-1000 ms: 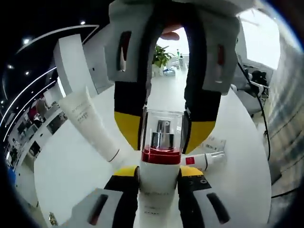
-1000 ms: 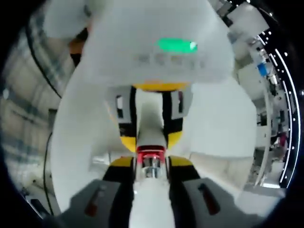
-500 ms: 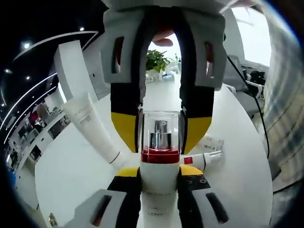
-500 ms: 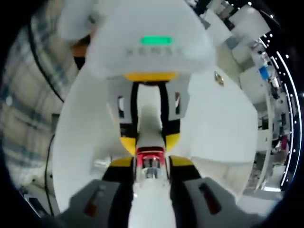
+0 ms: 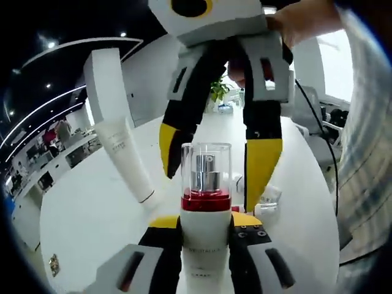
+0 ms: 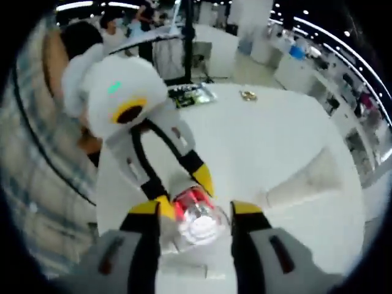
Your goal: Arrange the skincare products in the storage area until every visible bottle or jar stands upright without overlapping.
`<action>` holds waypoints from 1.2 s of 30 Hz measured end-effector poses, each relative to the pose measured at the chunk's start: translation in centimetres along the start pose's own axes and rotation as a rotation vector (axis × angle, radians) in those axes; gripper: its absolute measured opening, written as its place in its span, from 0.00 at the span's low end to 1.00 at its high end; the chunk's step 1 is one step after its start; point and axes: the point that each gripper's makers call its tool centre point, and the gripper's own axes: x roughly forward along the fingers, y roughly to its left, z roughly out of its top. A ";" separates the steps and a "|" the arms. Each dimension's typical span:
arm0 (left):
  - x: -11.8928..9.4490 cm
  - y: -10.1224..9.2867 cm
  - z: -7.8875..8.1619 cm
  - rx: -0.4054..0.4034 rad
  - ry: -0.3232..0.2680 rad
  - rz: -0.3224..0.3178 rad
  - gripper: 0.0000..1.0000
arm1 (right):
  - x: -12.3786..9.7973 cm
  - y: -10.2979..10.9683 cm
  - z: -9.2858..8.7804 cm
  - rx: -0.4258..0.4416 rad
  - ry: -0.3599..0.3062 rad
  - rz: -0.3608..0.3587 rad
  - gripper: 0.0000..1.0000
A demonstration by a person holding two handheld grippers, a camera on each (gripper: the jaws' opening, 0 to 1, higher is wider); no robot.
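1 pump bottle sits clamped between the jaws of your left gripper, held around its white body just under the red collar. Its long axis runs straight along the jaws toward 12 o'clock in the left gripper view, clear cap leading. It is off the white table, not yet stood down.

Your right gripper has its jaws apart. In the right gripper view the bottle's clear cap lies between those open jaws without them closing on it; in the left gripper view the same gripper hangs from 12 o'clock with 1 yellow tip on each side of the cap. So the left hand carries the bottle, and the right is the freer one.

Judging from this, the coming move turns on tipping the bottle's axis upright and lowering its base to the table; the right jaws would need to clear the cap first.

At 10 o'clock in the left gripper view a white tube stands cap-down and tilted, near the bottle, so keep off that side. At 4 o'clock a small item lies flat on the table, too hidden to name. Open table shows toward 8 o'clock. In the right gripper view the tube lies at 3 o'clock, and the table's far edge carries a dark item and a small gold piece, well apart.
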 end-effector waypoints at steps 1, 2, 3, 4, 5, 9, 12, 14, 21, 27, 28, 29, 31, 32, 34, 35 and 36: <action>-0.1 0.0 0.0 -0.010 -0.006 0.003 0.26 | -0.2 -0.1 0.3 0.045 -0.036 -0.004 0.44; -0.3 0.0 -0.1 -0.018 -0.008 0.011 0.26 | -0.4 -0.1 0.5 0.127 -0.075 -0.005 0.45; -0.4 0.0 -0.1 -0.025 -0.013 0.018 0.26 | -0.5 -0.1 0.7 0.194 -0.097 -0.007 0.45; -0.5 0.0 -0.1 -0.036 -0.021 0.022 0.26 | -0.6 0.0 0.9 0.250 -0.125 0.000 0.45; -0.7 0.0 -0.1 -0.056 -0.030 0.027 0.26 | -0.6 -0.2 1.1 0.344 -0.162 -0.006 0.45; -1.3 0.2 0.7 -0.102 -0.069 0.056 0.26 | -0.2 0.0 1.9 0.550 -0.244 0.006 0.43; -1.7 0.5 1.4 -0.139 -0.097 0.076 0.26 | 0.4 0.5 2.0 0.537 -0.238 -0.013 0.42; -2.1 0.6 1.8 -0.160 -0.110 0.090 0.26 | 0.6 0.8 2.2 0.550 -0.238 -0.021 0.41; -3.2 -0.2 1.8 -0.178 -0.104 0.136 0.27 | 1.2 1.4 2.2 0.622 -0.249 -0.053 0.30; -4.2 -1.2 1.9 -0.187 -0.117 0.159 0.27 | 2.1 3.2 2.2 0.697 -0.260 -0.029 0.32; -4.3 -1.3 1.8 -0.189 -0.111 0.172 0.27 | 2.0 3.4 2.1 0.707 -0.256 -0.021 0.32; -4.4 -1.5 1.6 -0.193 -0.106 0.169 0.27 | 2.2 3.6 2.1 0.707 -0.255 -0.016 0.32; -4.6 -1.8 1.5 -0.192 -0.110 0.173 0.27 | 2.0 4.2 2.3 0.680 -0.262 -0.023 0.31; -4.7 -1.8 1.5 -0.191 -0.113 0.175 0.27 | 1.9 4.3 2.5 0.662 -0.273 -0.027 0.30; -5.0 -1.7 1.5 -0.206 -0.116 0.186 0.27 | 1.8 4.3 2.9 0.621 -0.296 -0.050 0.29; -5.2 -1.7 1.6 -0.236 -0.135 0.190 0.28 | 1.7 4.3 3.1 0.597 -0.298 -0.062 0.28; -5.3 -1.8 1.5 -0.266 -0.143 0.184 0.28 | 1.9 4.5 3.1 0.590 -0.285 -0.056 0.28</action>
